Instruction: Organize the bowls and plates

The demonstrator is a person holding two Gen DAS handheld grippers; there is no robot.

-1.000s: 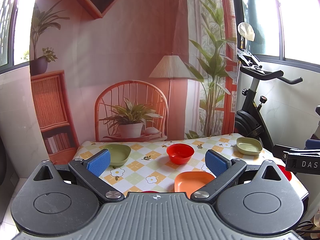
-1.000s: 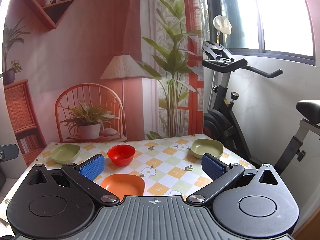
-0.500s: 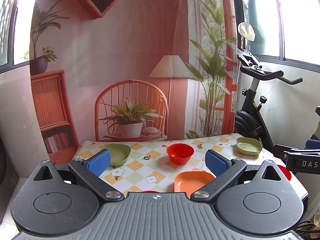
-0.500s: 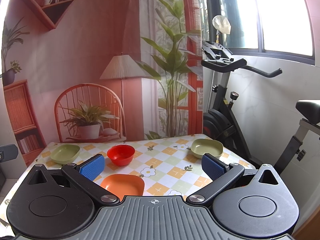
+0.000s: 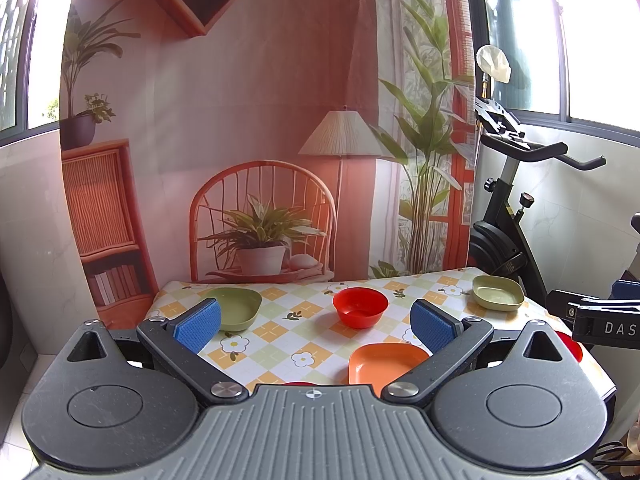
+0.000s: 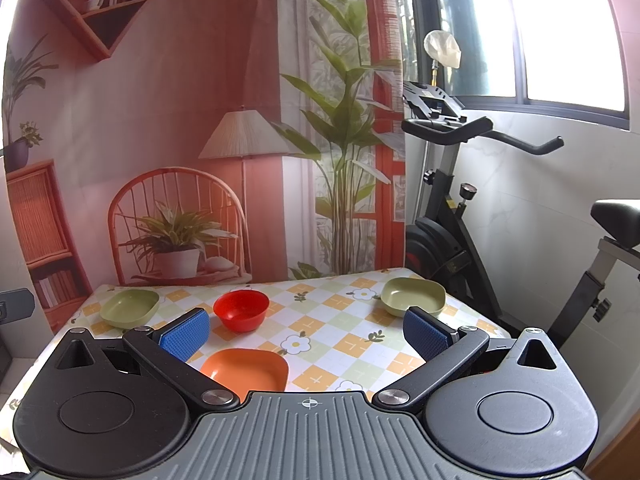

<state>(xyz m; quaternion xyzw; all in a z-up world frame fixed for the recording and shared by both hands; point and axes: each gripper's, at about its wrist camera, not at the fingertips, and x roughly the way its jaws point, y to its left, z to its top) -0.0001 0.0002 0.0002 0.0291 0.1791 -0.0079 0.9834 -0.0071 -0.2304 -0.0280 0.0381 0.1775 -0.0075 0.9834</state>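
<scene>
Nothing has shifted since the earlier frames; both grippers hang still above a table (image 6: 352, 344) with a checked flower cloth, a printed backdrop behind, an exercise bike (image 6: 452, 240) at 3 o'clock; left gripper (image 5: 316, 324) and right gripper (image 6: 306, 330) gape wide, empty; left green dish (image 6: 130, 308) at 10 o'clock, red bowl (image 6: 241, 311) at 12, orange plate (image 6: 246, 369) between the jaws, right green dish (image 6: 414, 297) at 2.

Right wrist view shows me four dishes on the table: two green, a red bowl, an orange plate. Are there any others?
Observer: Yes. The left wrist view shows a red dish near the right edge of the table, partly hidden behind the left gripper.
Operator: Is that gripper holding anything?
Observer: No. Its jaws are wide open with nothing between the pads.
</scene>
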